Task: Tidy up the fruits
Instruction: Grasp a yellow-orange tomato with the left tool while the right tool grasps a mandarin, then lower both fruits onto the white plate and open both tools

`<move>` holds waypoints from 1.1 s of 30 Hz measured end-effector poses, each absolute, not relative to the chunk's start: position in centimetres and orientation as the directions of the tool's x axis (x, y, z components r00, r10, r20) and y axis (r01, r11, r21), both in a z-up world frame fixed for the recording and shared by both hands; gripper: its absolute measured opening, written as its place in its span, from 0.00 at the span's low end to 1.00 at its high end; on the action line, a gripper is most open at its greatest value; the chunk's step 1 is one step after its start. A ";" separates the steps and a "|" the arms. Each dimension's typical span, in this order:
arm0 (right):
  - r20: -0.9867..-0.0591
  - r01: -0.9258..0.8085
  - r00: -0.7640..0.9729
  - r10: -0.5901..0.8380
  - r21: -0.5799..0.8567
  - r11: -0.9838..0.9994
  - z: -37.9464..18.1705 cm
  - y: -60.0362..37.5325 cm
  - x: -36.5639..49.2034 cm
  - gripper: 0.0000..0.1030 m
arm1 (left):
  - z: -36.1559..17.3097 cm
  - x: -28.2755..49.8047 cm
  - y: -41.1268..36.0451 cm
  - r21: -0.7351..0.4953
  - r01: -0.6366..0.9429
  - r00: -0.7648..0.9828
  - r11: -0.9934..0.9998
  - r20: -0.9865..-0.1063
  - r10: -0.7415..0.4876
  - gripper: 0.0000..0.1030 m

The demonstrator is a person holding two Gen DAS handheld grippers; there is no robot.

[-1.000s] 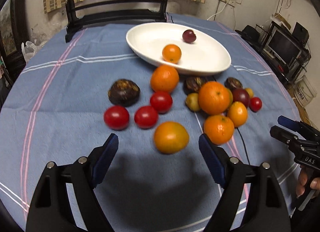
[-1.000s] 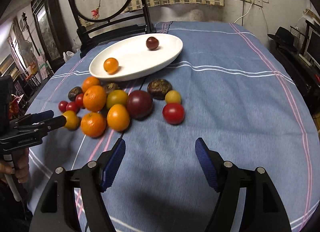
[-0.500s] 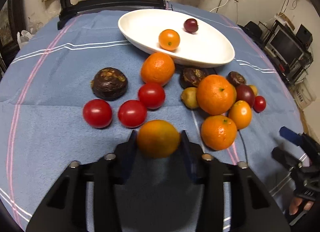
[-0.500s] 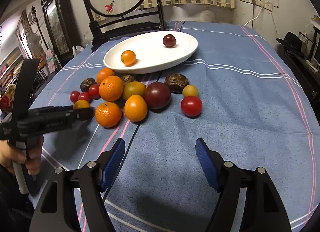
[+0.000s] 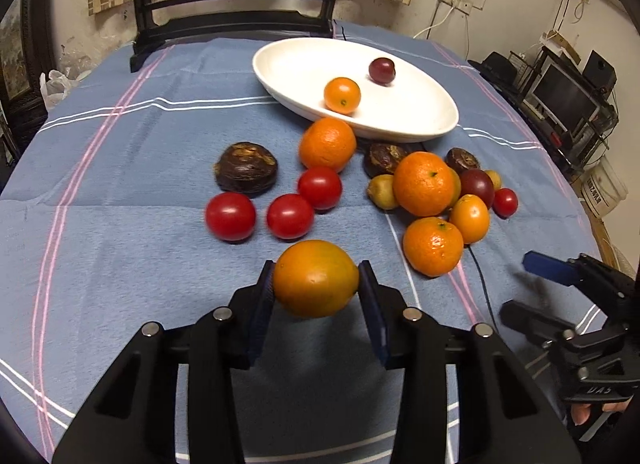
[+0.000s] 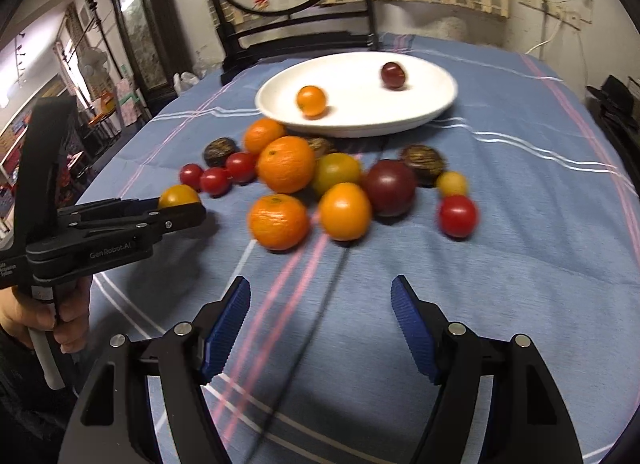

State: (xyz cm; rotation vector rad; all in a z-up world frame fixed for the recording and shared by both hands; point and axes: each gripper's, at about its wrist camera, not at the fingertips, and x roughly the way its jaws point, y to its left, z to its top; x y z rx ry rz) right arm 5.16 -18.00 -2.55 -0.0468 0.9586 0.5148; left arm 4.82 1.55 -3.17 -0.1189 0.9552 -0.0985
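Observation:
My left gripper (image 5: 316,284) is shut on an orange-yellow tomato (image 5: 315,278), held just above the blue cloth in front of the fruit pile. The same tomato (image 6: 179,195) shows in the right wrist view between the left gripper's fingers. A white oval plate (image 5: 400,119) at the back holds a small orange fruit (image 5: 342,94) and a dark red one (image 5: 382,70). Oranges (image 5: 424,188), red tomatoes (image 5: 290,215) and dark brown fruits (image 5: 246,167) lie loose on the cloth. My right gripper (image 6: 320,328) is open and empty, low over the cloth before the pile.
A dark wooden screen stand (image 5: 236,23) stands behind the plate at the table's far edge. A thin black cable (image 6: 316,328) runs across the cloth under the right gripper. Shelves with a monitor (image 5: 568,99) stand off the table's right side.
My left gripper closed on the orange-yellow tomato and has lifted it slightly. My right gripper has stayed open and moved closer to the pile.

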 end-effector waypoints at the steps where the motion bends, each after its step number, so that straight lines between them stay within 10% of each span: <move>1: -0.795 -0.448 0.453 0.404 0.189 0.874 -2.7 -17.5 5.2 0.71 | -3.2 4.7 1.7 -0.141 0.029 0.576 0.990 -0.807 -0.132 0.39; 15: -0.850 -0.440 0.437 0.293 0.082 0.894 -4.4 -11.4 7.8 0.70 | -3.2 3.5 2.8 -0.077 0.017 0.608 0.997 -0.791 -0.072 0.39; 22: -0.842 -0.415 0.494 0.218 -0.008 0.910 -4.5 -10.7 8.4 0.46 | -3.1 3.4 2.8 -0.069 0.017 0.610 0.997 -0.789 -0.065 0.39; 33: -0.799 -0.425 0.459 0.387 0.185 0.886 -2.0 -14.9 7.3 0.42 | -2.3 3.7 2.7 -0.060 0.029 0.617 0.998 -0.784 -0.065 0.39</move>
